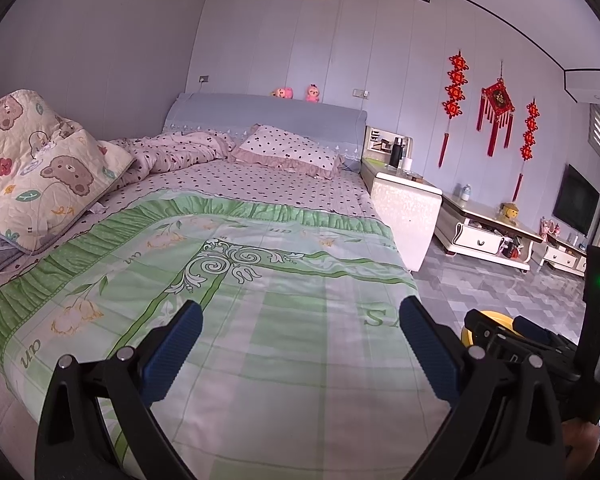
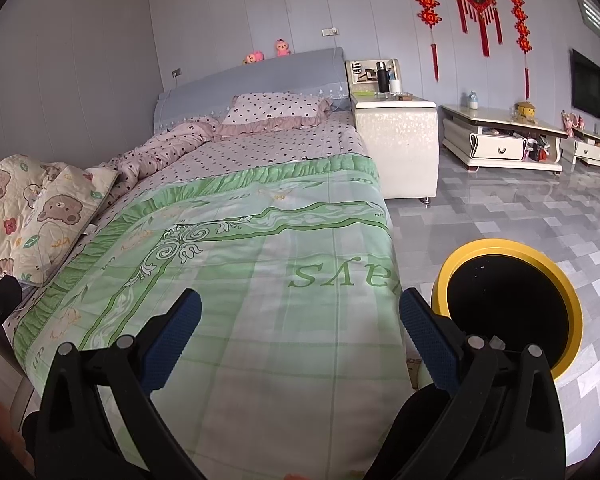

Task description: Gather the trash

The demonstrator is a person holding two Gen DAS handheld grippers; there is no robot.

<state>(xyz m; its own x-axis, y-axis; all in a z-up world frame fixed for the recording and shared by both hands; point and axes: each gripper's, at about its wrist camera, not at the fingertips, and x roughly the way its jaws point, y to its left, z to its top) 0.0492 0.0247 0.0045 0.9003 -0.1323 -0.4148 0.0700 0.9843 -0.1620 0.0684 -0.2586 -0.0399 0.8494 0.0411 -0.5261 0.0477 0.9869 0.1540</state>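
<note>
Ahead of both hand-held grippers lies a bed (image 1: 260,264) under a green patterned coverlet (image 2: 236,280). The left hand-held gripper (image 1: 300,316) hangs released above it, blue pads spread wide with nothing between them; the right hand-held gripper (image 2: 300,308) is likewise spread and empty.

Beyond the left hand-held gripper and off to its left, a small pale crumpled scrap (image 1: 97,209) lies on the spotted sheet, just beside the bear-print quilt (image 1: 40,168). It may be tissue or paper, though it is too small to be sure, and no other trash is plain to see on the bed. If it is tissue, it should be nearly weightless and soft, collapsing under the pads, so a pinch across its bunched middle would probably hold better than a corner, which could tear or slip.

Just right of the right hand-held gripper, on the tiled floor, stands a yellow-rimmed bin (image 2: 568,300), its open mouth facing up. Its inside is dark; a few pale specks and a small light piece near the closer rim show, otherwise its contents cannot be made out.
</note>
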